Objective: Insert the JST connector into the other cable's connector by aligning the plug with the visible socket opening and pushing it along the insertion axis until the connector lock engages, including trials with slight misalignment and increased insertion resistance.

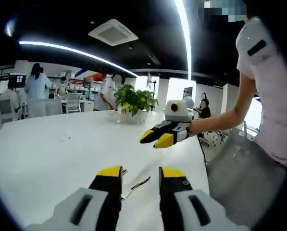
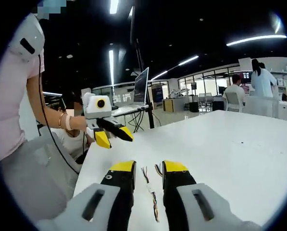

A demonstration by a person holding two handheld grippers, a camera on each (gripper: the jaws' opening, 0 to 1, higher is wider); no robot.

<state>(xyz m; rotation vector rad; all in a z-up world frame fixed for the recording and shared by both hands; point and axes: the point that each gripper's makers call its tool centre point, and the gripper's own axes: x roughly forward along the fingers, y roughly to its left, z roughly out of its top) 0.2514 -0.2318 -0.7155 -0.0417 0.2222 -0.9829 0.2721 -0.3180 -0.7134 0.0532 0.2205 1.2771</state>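
Observation:
A thin multi-coloured cable (image 2: 151, 191) with a small white JST connector (image 2: 150, 186) lies flat on the white table (image 2: 220, 149). It runs between the yellow-tipped jaws of my right gripper (image 2: 148, 168), which is open and holds nothing. The same cable (image 1: 139, 183) lies just ahead of my left gripper (image 1: 141, 174), also open and empty. Each gripper shows in the other's view, raised above the table and open: the right gripper (image 1: 153, 140) and the left gripper (image 2: 117, 141). I cannot make out a second connector apart from the first.
A potted plant (image 1: 133, 102) stands at the far side of the table (image 1: 52, 149). A person in a pink shirt (image 1: 270, 96) stands at the table's edge holding both grippers. A monitor (image 2: 141, 85) and seated people (image 2: 261, 79) are further back.

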